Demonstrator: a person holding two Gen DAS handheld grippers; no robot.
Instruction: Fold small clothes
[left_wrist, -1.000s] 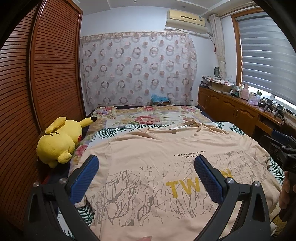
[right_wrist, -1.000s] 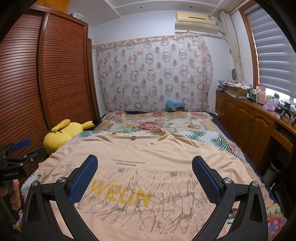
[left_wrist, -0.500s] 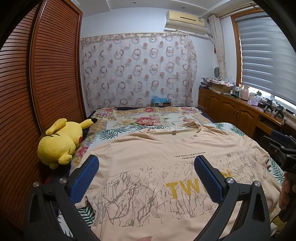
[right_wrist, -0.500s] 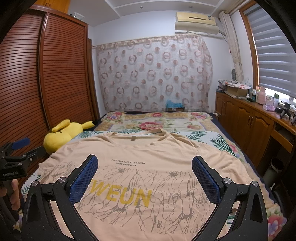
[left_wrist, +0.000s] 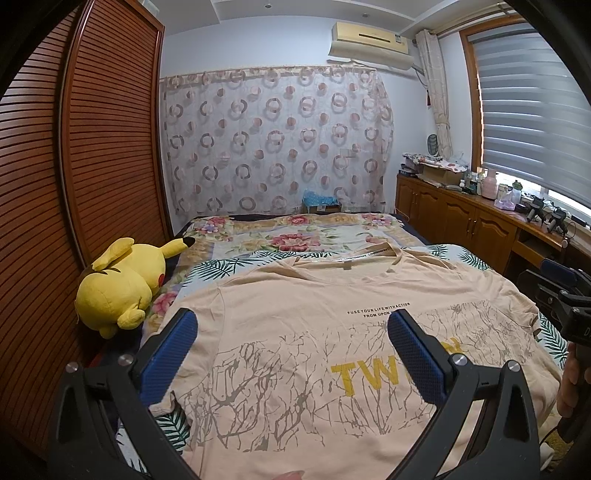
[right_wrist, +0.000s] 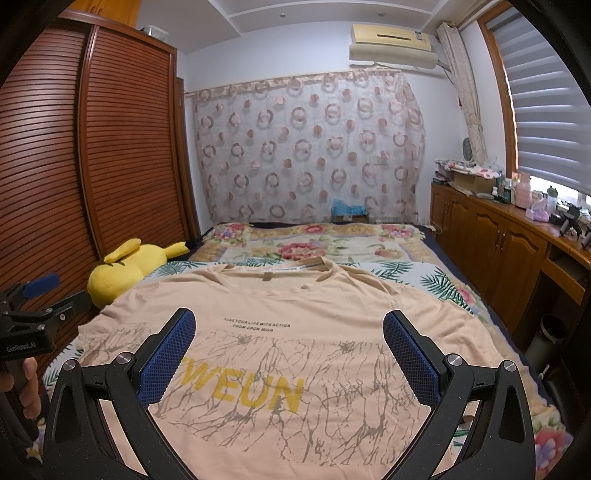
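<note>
A bedroom is filling both views: a louvred brown wooden wardrobe along the left wall, a sheer curtain printed with pink rings at the far end, and a bed covered with a floral and leaf-print blanket serving as the work surface. A yellow plush toy with black-tipped ears is lying at the bed's left edge, apart from the garment.

The peach short-sleeved cotton T-shirt with yellow lettering and a grey branch print is lying flat and face up across the near part of the bed, collar pointing toward the curtain, hem toward the cameras. Both sleeves are spread outward; no fold is present.

The left claw is hovering released above the shirt's left half, its blue-padded fingers spread wide and gripping nothing. The right claw is likewise released over the chest print, empty.

Change check: against the frames from one second and half a second earlier, almost nothing is differing. The shirt is keeping the same outline, and both claws are remaining at nearly the same height and spread, with only a slight drift in the left view.

Assessment: the task is sitting at its starting stage. The spreading appears complete, and the first fold is not yet begun. A likely next action is descending onto a sleeve or side edge.
</note>
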